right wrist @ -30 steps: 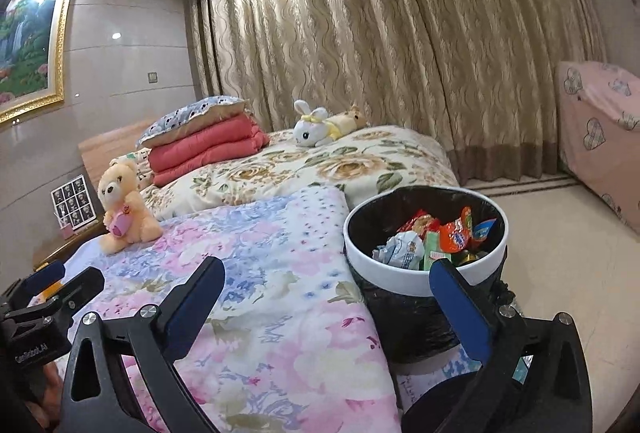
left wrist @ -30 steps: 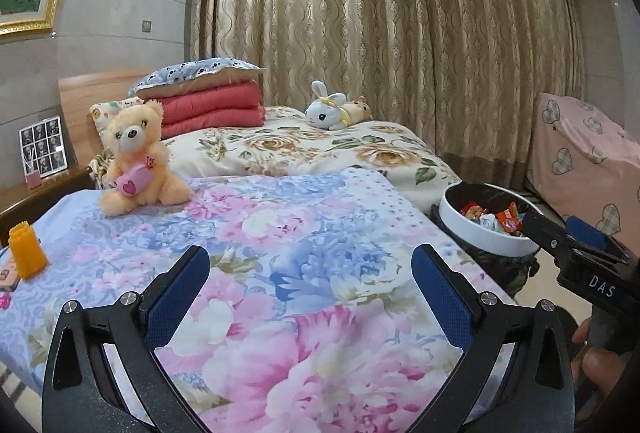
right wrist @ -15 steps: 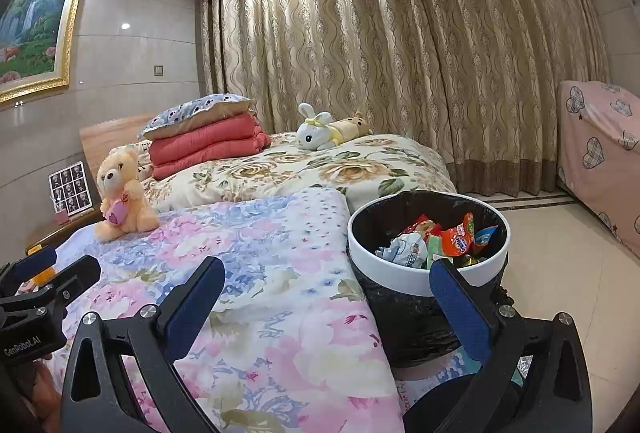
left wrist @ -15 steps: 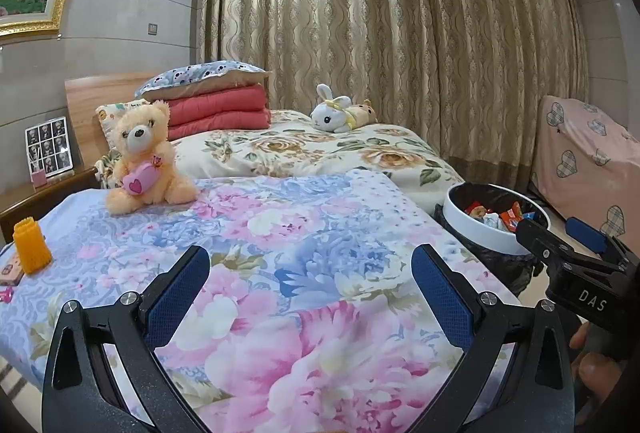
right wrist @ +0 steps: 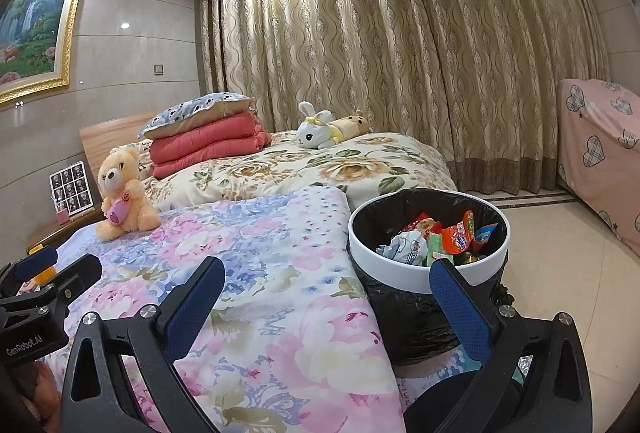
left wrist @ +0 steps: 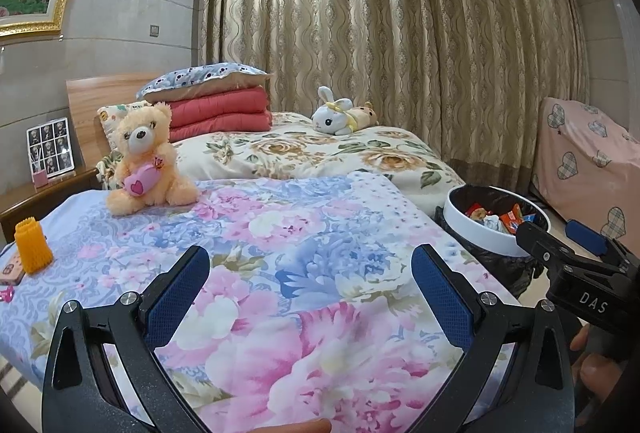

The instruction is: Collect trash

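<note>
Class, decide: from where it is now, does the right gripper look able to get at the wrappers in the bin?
Probably yes. The right gripper is open and empty, the bin stands uncovered just ahead, and the wrappers lie exposed on top.

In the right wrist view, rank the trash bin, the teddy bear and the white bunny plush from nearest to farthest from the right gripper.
From the right gripper, open and empty:
1. Trash bin, just behind its right finger, beside the bed and holding wrappers.
2. Teddy bear, far left, sitting on the floral blanket.
3. White bunny plush, lying on the rose-patterned bedding near the curtain.
</note>
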A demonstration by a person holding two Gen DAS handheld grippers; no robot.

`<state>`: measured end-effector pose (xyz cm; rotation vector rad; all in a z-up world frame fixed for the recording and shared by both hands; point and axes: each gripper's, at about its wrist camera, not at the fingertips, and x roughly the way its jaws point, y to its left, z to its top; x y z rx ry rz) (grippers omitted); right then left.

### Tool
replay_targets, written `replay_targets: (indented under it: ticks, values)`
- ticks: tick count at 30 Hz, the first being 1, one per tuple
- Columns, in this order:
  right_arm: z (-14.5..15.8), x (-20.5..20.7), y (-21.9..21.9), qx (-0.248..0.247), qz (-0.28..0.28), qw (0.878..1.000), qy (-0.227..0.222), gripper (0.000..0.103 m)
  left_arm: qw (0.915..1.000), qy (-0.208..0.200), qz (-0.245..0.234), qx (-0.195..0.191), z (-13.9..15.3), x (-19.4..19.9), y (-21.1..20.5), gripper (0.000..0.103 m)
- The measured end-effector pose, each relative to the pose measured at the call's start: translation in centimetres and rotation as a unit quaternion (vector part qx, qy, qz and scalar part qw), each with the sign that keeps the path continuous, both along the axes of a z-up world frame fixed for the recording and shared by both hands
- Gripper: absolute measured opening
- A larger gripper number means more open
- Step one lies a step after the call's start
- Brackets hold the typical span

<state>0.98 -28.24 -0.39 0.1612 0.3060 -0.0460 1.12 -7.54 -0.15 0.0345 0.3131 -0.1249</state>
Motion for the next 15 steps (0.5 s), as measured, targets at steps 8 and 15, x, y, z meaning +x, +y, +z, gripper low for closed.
replay_targets:
  ticks: [8, 15]
  values:
    - [-0.20, -0.30, 0.12, 0.000, 0.001, 1.000, 0.000, 0.103, 1.0000, 0.002, 0.002, -0.003, -0.04, -0.02, -0.01, 0.103]
    - [-0.17, -0.16, 0.09, -0.002, 0.001, 1.000, 0.001, 0.103, 1.0000, 0.003, -0.001, -0.002, -0.09, -0.06, -0.07, 0.103]
